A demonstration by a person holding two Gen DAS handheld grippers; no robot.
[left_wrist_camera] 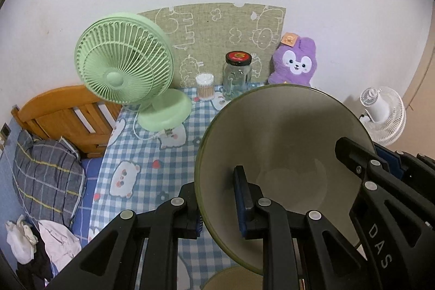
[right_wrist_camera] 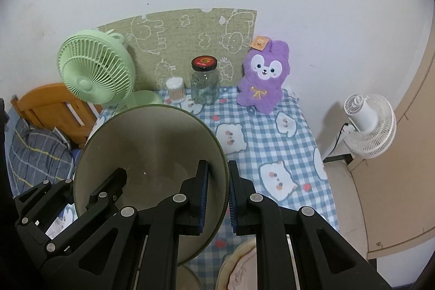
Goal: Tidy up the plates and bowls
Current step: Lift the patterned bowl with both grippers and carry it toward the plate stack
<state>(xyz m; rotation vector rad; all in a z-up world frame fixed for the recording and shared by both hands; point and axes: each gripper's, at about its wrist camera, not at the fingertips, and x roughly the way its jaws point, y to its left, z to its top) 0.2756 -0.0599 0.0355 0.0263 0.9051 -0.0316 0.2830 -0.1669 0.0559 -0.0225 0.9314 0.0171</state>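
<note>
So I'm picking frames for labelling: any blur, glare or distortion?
Left wrist view: sharp, fisheye bends the wall and dark corners vignette; the bowl shows soft shadows, no glare. Right wrist view: equally sharp and curved, one tiny glint inside the bowl.

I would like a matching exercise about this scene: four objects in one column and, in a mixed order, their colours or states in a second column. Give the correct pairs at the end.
Objects
1. table fan
2. plush rabbit
3. glass jar
4. bowl

Descriptions
A. purple, leaning against the wall
B. held at its rim by both grippers
C. light green, standing on the checked cloth
D. clear, with a black and red lid

Pairs: 1-C, 2-A, 3-D, 4-B
</note>
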